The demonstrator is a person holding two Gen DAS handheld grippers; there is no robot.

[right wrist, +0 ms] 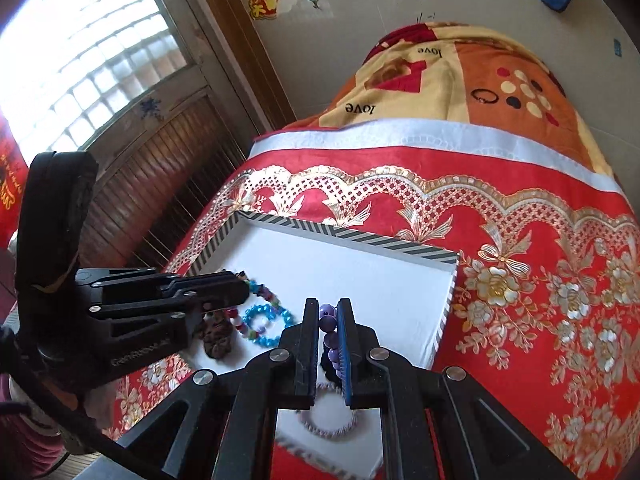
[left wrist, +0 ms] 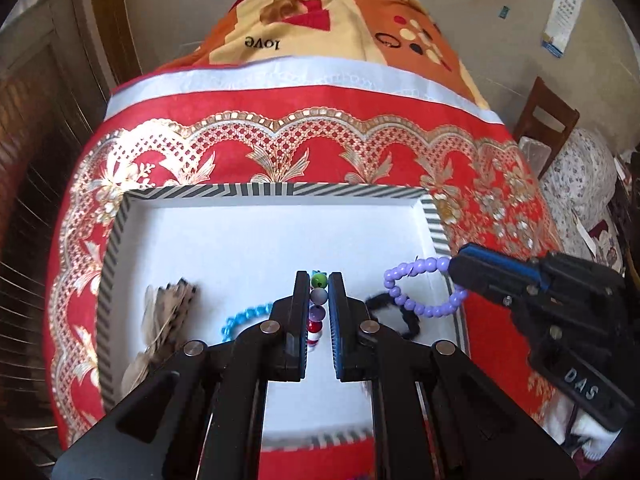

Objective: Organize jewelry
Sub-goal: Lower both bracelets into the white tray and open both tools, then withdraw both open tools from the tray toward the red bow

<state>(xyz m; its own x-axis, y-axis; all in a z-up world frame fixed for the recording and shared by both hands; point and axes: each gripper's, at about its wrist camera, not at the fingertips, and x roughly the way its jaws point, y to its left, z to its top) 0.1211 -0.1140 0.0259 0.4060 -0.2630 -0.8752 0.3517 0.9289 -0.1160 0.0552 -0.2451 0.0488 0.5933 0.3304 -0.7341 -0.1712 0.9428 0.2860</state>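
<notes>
A white tray (left wrist: pixel 280 191) with a striped rim lies on the red and gold cloth. My left gripper (left wrist: pixel 319 280) is shut on a multicoloured bead bracelet (left wrist: pixel 319 294) that hangs above the tray floor. From the right, my right gripper (left wrist: pixel 454 266) is shut on a purple bead bracelet (left wrist: pixel 416 292) held over the tray's right rim. In the right wrist view the right gripper (right wrist: pixel 327 306) pinches the purple beads (right wrist: pixel 328 316), and the left gripper (right wrist: pixel 242 280) holds the multicoloured bracelet (right wrist: pixel 262 292) on the left.
In the tray lie a blue bead bracelet (left wrist: pixel 248 318), a black scrunchie (left wrist: pixel 396 314), a brown patterned piece (left wrist: pixel 172 304) and a pink-white ring (right wrist: pixel 332 424). A patterned blanket (left wrist: pixel 320 20) covers the far end. A wooden chair (left wrist: pixel 548 120) stands to the right.
</notes>
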